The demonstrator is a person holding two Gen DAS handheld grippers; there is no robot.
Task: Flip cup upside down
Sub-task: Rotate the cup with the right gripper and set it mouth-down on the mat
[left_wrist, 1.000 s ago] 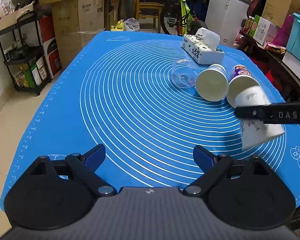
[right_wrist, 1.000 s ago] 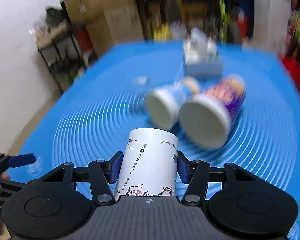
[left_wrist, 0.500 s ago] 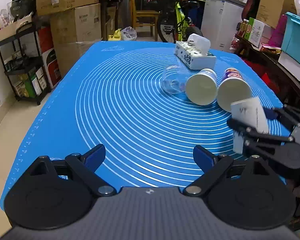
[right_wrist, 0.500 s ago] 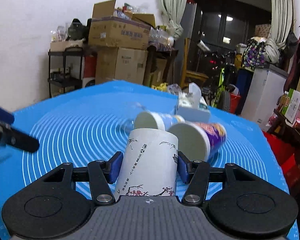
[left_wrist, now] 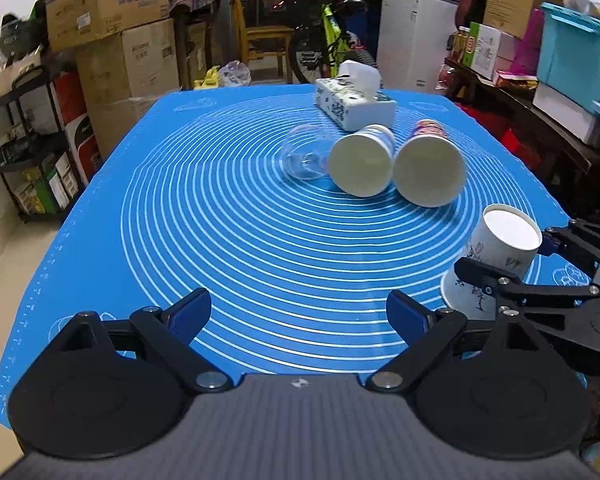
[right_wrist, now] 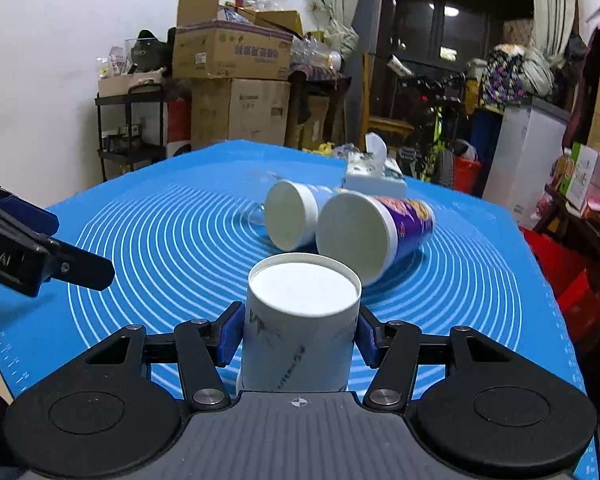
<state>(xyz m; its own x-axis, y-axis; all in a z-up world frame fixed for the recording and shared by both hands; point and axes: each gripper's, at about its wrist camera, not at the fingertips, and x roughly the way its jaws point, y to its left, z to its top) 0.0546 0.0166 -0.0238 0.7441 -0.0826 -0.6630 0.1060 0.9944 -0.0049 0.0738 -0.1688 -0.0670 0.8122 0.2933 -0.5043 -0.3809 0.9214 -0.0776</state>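
Observation:
My right gripper (right_wrist: 298,338) is shut on a white paper cup (right_wrist: 300,332) with ink drawings, held bottom up and slightly tilted. In the left wrist view the cup (left_wrist: 496,260) stands at the mat's right front with its rim at or near the mat, the right gripper (left_wrist: 508,264) around it. My left gripper (left_wrist: 298,312) is open and empty, low over the front of the blue mat (left_wrist: 240,240). The left gripper also shows at the left edge of the right wrist view (right_wrist: 40,248).
Three cups lie on their sides mid-mat: a clear glass (left_wrist: 304,156), a white-and-blue paper cup (left_wrist: 362,164) and a purple paper cup (left_wrist: 428,172). A tissue box (left_wrist: 354,104) sits behind them. Boxes, shelves and a bicycle surround the table.
My right gripper has turned the white cup over, from lying along the fingers to bottom up, and lowered it toward the mat's right front. My left gripper stayed put.

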